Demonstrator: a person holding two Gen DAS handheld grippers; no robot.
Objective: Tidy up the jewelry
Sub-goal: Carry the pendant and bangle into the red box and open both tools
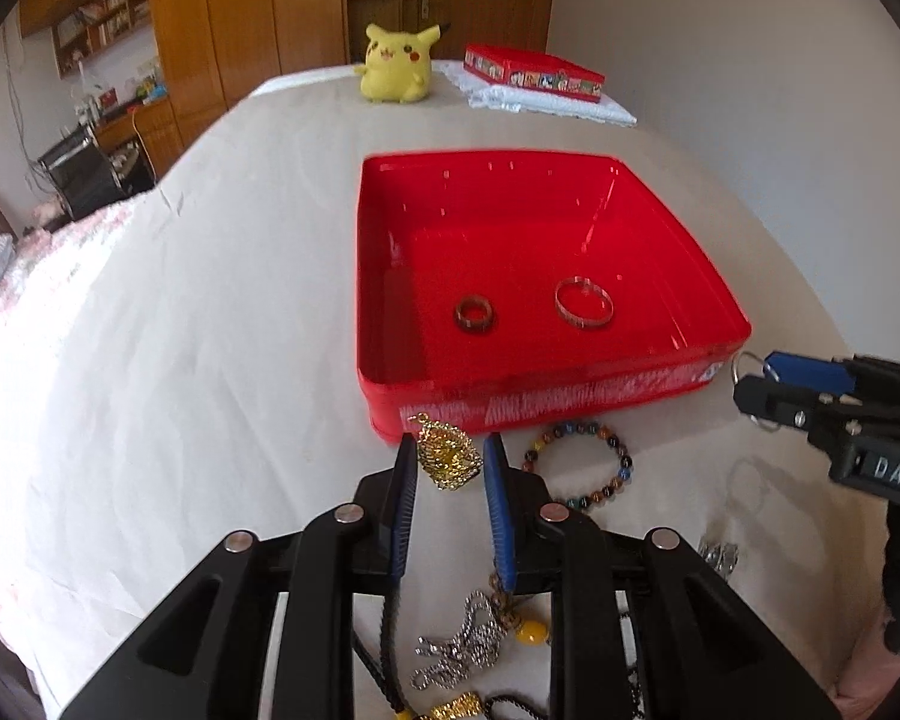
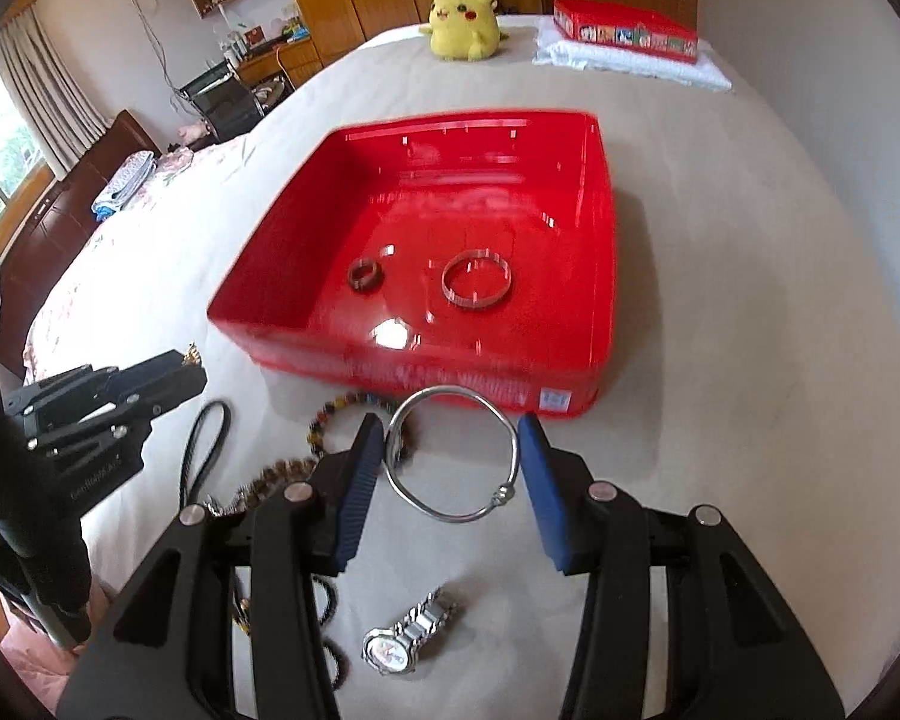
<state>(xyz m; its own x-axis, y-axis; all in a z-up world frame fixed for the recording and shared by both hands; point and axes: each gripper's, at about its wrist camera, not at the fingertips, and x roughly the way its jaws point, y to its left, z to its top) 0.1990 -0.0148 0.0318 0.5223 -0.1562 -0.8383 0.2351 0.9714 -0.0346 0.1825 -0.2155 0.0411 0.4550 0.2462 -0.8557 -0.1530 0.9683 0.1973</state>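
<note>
Left gripper point(image 1: 450, 459) clamped on gold pendant point(image 1: 449, 455), lifted near front wall of red tray point(image 1: 570, 399). Right gripper point(image 2: 453, 450) pinches silver bangle point(image 2: 453, 456) across its width. Bangle stiff, smooth metal, probably slippery; grip across its sides. Pendant light, bumpy, cord may drag. Dark ring point(image 1: 475, 315) and silver ring point(image 1: 584, 302) lie inside tray.

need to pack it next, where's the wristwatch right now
In the right wrist view the silver wristwatch lies on the bedsheet, low in the picture, nearer the camera than the held silver bangle.
</note>
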